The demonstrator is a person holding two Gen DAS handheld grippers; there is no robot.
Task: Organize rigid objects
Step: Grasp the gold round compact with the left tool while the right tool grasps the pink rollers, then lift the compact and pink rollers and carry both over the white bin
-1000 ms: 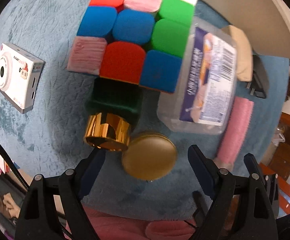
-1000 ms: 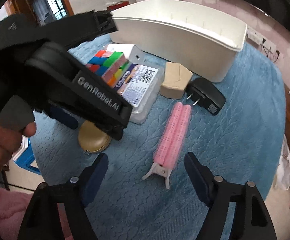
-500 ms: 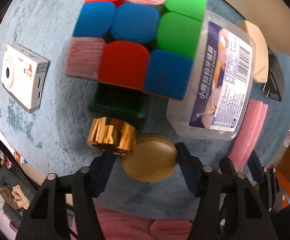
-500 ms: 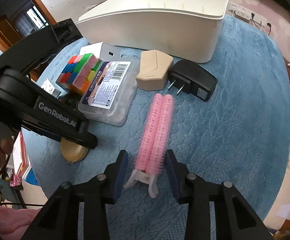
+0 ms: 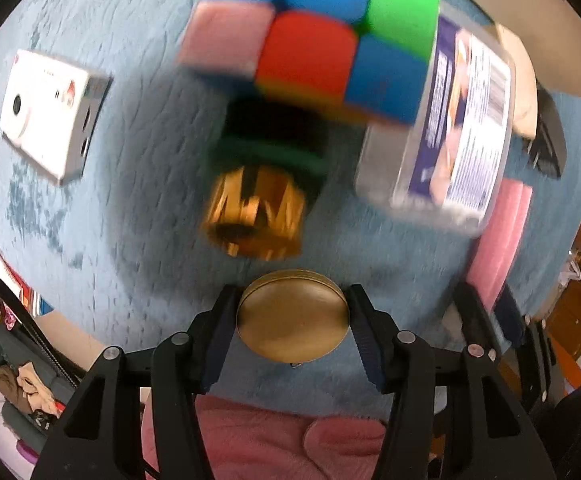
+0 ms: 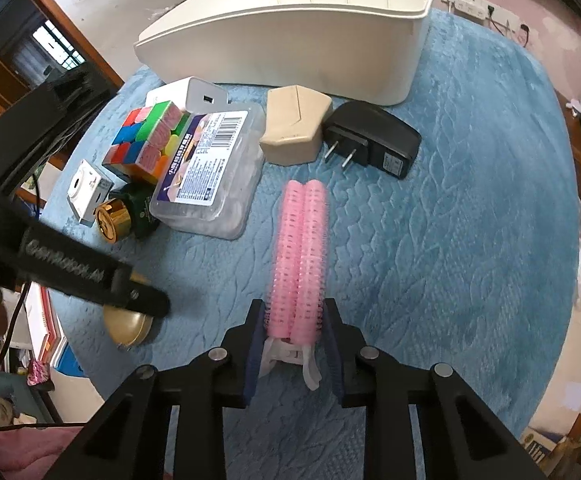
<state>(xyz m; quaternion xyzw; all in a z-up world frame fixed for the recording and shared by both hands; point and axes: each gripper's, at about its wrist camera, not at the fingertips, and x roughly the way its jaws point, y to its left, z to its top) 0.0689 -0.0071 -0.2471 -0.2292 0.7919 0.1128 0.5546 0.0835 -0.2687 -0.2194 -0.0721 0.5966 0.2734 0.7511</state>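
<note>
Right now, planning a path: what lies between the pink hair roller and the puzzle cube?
The clear labelled plastic box lies between pink hair roller and puzzle cube, in the right wrist view.

One puzzle cube, one gold tin, one pink roller clip, one clear box, one charger, one white bin.

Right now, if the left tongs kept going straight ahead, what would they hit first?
Probably the gold-capped green bottle, lying just beyond the brass tin that the left tongs clamp; blur leaves the gap unclear.
</note>
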